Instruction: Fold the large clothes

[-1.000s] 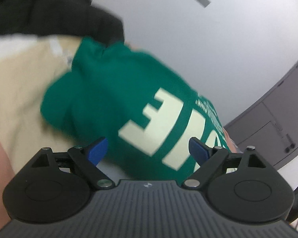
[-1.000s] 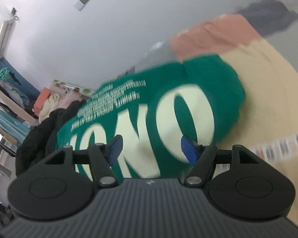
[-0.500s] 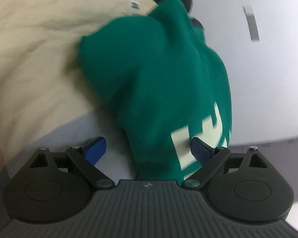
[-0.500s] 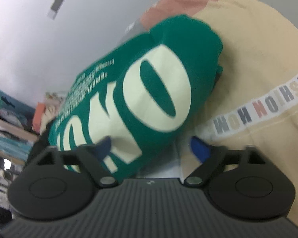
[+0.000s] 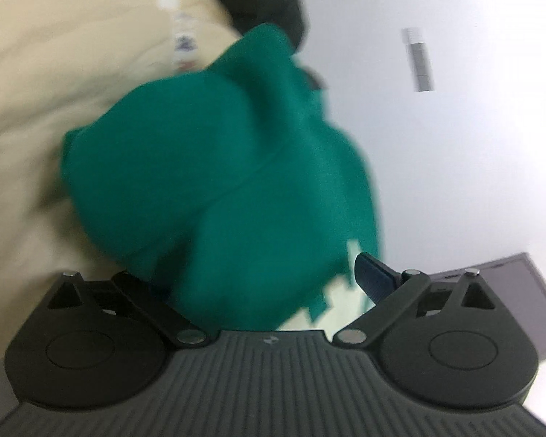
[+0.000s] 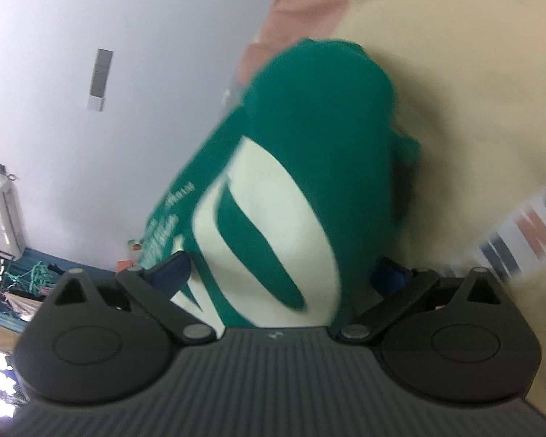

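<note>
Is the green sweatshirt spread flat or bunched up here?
Bunched up: the green sweatshirt hangs in a rounded, folded-over bundle, its cream lettering wrapped around the curve.

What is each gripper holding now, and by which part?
Nothing is gripped. Both the left gripper and right gripper are opening, with the folded green shirt lying between their jaws.

Both tongs, left (image 5: pixel 262 273) and right (image 6: pixel 284 273), have ribbed grey housings, black round-lobed linkage arms, silver pivot screws and blue fingertip pads (image 5: pixel 373 273).
</note>
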Tool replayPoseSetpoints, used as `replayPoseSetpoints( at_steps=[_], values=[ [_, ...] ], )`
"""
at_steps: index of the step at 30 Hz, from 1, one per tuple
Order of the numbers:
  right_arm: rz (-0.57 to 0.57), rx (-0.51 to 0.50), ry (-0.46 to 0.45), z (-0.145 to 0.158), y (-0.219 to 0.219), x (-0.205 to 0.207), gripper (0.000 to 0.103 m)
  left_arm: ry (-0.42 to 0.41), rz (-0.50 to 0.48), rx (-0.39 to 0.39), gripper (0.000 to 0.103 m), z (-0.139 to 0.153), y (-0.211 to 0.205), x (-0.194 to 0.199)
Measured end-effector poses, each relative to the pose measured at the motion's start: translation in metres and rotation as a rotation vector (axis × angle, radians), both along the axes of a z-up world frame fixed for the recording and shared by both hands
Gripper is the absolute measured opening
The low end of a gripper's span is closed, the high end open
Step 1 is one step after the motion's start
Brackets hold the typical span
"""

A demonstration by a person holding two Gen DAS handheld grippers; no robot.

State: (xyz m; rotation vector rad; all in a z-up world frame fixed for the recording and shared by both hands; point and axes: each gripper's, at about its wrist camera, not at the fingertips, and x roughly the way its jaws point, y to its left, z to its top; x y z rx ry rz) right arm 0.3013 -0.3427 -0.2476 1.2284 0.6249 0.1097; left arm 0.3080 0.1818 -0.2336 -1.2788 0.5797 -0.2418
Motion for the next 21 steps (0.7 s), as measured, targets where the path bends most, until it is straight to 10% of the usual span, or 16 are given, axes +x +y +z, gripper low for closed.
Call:
replayPoseSetpoints(
  at_steps=[9,21],
  values=[
    [0.066,0.044,-0.221,0.040,-0.008,-0.003,0.103,-0.235,-0.007,-0.065,0.099,0.034,0.016,-0.007],
    [0.028,-0.019,-0.010,0.007,-0.006,-0.011,0.103,0.107,0.015,0.141,0.103,0.004,0.000,-0.022]
  ],
)
